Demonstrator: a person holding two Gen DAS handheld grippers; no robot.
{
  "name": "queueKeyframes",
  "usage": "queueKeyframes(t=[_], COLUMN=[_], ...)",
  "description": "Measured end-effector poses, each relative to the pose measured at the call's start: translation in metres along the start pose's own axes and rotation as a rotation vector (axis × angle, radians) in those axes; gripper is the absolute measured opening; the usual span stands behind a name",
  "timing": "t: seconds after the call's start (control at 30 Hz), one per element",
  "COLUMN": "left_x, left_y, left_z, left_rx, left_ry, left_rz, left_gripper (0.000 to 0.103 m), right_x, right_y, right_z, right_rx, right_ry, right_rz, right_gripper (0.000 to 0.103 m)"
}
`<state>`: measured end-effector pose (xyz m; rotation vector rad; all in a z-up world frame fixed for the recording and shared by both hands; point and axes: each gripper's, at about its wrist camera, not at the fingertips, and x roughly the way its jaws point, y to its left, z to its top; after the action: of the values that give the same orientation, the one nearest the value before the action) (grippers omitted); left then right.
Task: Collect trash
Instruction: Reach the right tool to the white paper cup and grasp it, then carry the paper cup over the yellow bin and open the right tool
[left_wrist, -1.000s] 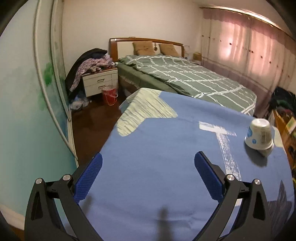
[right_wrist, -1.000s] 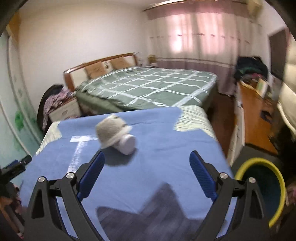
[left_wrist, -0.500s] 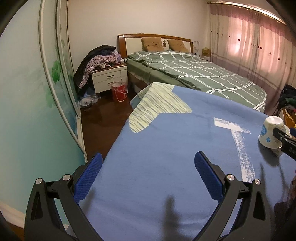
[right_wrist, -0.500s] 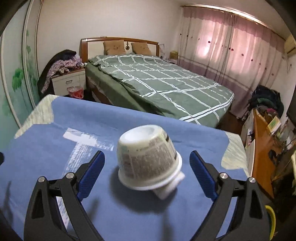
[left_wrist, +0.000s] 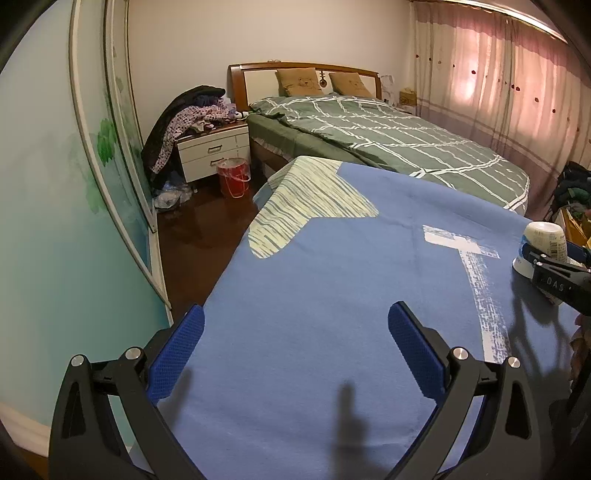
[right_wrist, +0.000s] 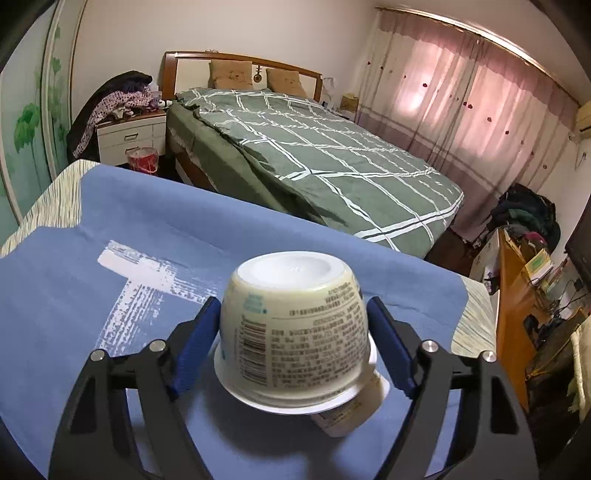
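Note:
An upturned white yogurt cup (right_wrist: 295, 328) stands on the blue cloth (right_wrist: 92, 221), resting on a second small white container (right_wrist: 351, 413) under its right side. My right gripper (right_wrist: 291, 332) has closed around the cup, its blue pads (right_wrist: 192, 347) touching both sides. The cup also shows at the right edge of the left wrist view (left_wrist: 543, 247), with the right gripper's black finger across it. My left gripper (left_wrist: 295, 354) is open and empty over the blue cloth (left_wrist: 332, 280), well left of the cup.
A bed with a green checked cover (left_wrist: 388, 136) lies beyond the table. A white nightstand (left_wrist: 214, 155) piled with clothes and a red bin (left_wrist: 232, 177) stand at the back left. A wooden desk (right_wrist: 517, 295) is on the right. A mirrored wardrobe (left_wrist: 92, 166) lines the left.
My right gripper moved forward to the cup and its jaws closed from wide open onto the cup's sides. My left gripper stayed open and shifted slightly left and back.

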<state>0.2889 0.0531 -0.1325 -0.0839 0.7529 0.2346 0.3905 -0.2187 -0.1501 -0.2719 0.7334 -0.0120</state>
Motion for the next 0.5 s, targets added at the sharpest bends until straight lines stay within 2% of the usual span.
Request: queueKeyframes(t=[0.2,0.5], left_x=[-0.001,-0.003], left_y=[0.0,-0.004], left_z=[-0.002,-0.002], left_rx=[0.002,0.016], left_ry=[0.001,-0.002], left_rz=[-0.003,-0.004], left_gripper=[0.098,0.098], right_x=[-0.032,-0.11], right_y=[-0.018,-0.056], right_z=[-0.003,-0.027], right_rx=[0.062,0.162], right_ry=[-0.04,-0.123], right_rz=[0.048,0.099], right_gripper=[0.076,0.076])
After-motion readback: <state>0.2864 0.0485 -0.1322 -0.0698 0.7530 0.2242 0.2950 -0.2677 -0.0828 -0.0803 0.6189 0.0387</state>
